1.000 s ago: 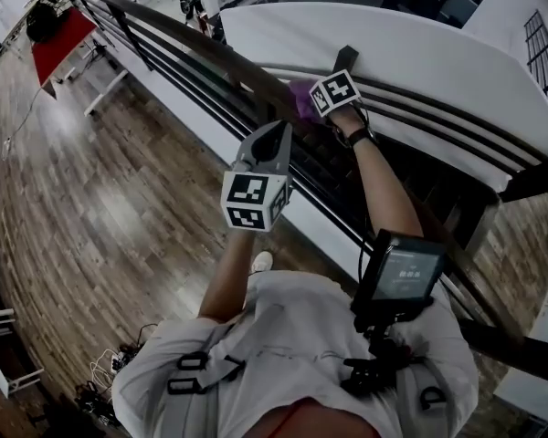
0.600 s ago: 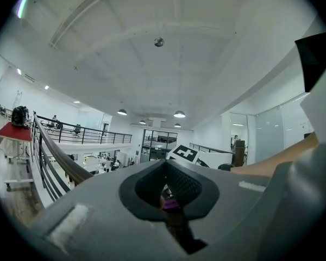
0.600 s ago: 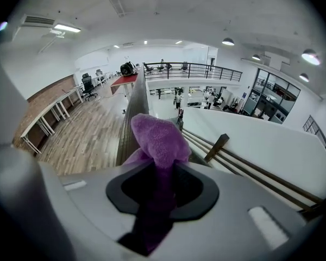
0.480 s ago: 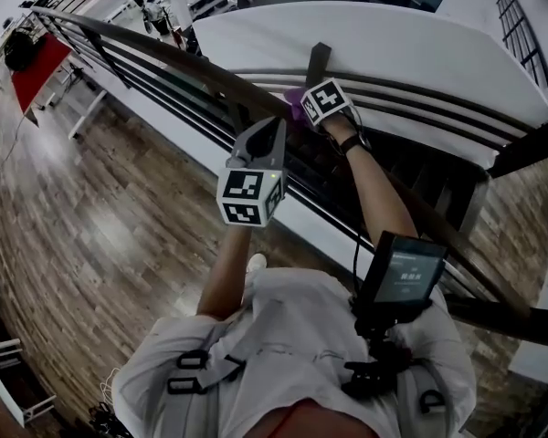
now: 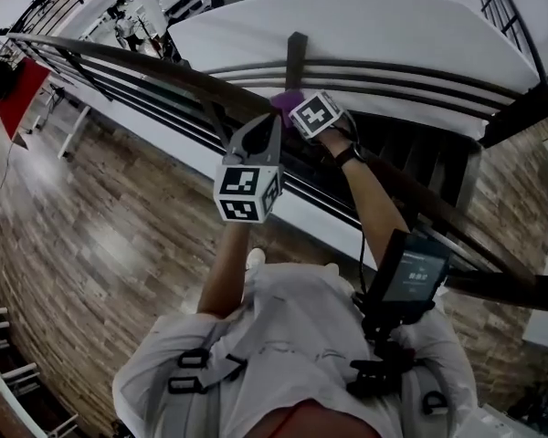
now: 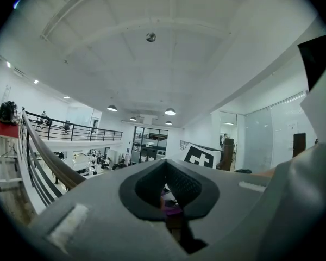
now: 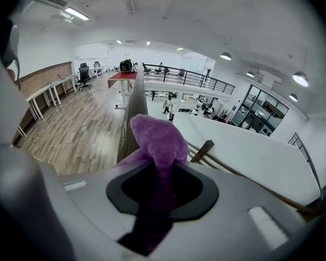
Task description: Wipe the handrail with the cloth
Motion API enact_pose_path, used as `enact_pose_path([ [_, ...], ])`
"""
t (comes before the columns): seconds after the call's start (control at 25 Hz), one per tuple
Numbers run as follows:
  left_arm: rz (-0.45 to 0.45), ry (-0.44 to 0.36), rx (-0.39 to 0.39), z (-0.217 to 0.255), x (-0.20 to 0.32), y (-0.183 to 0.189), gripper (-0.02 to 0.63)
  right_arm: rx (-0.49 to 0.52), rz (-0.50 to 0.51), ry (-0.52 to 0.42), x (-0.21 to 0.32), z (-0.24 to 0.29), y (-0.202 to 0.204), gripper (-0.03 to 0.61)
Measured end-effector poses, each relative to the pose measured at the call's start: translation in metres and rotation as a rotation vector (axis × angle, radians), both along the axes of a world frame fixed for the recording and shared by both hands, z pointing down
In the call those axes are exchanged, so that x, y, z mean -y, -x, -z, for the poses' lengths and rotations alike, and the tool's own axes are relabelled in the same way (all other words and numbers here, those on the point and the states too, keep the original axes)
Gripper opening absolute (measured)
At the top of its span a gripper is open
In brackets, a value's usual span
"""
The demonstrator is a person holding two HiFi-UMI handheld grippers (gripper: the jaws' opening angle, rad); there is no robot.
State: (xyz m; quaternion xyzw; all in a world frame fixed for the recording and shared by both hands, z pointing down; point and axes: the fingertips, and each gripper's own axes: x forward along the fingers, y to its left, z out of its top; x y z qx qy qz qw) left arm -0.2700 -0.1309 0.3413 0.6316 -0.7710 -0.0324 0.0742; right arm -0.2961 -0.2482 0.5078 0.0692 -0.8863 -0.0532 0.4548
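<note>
While the right gripper [image 7: 160, 170] has its fingers clamped on the purple cloth [image 7: 156, 137], which bunches out past the fingertips right over the dark wooden handrail [image 7: 131, 107], the left gripper [image 6: 165, 167] has its fingers pinched together on nothing. Writing on the chest screen [image 5: 409, 275] is too small to read, and a wood plank floor [image 7: 81, 124] lies well below the fingers.

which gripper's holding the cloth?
The right gripper: purple cloth clamped between its jaws. The left gripper has its jaws together, nothing between them.
</note>
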Motion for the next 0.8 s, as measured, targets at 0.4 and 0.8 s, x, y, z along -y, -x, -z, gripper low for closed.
enact_pose_path([
  [0.4,-0.084,0.015,-0.004,-0.008,0.016,-0.041,0.000,0.046,-0.055,0.000,0.009,-0.002,-0.060,0.085],
  [0.8,-0.185,0.016,-0.012,-0.008,0.036,-0.086,0.000,0.066,-0.159,-0.016,0.022,-0.001,-0.123,0.085],
])
